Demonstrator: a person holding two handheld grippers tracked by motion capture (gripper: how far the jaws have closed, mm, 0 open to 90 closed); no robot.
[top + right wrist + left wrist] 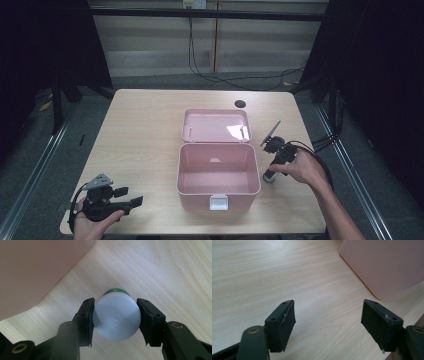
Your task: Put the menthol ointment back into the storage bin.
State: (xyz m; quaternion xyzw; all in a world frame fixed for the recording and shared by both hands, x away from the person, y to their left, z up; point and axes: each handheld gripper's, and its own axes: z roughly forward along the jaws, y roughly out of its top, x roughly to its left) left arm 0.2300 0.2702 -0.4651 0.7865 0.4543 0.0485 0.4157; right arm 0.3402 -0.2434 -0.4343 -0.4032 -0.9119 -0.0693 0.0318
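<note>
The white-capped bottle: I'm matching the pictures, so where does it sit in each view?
High view: white-capped bottle stands right of the pink box, under the right hand-held gripper.
Left gripper view: not in it.
Right gripper view: centre, cap clamped between the jaws.
Shared landmark: the pink box.

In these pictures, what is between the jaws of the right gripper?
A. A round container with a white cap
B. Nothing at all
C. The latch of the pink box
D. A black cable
A. In the right gripper view the right gripper has both pads pressed on the sides of the round white-capped container, which stands on the table beside the open pink box.
</note>
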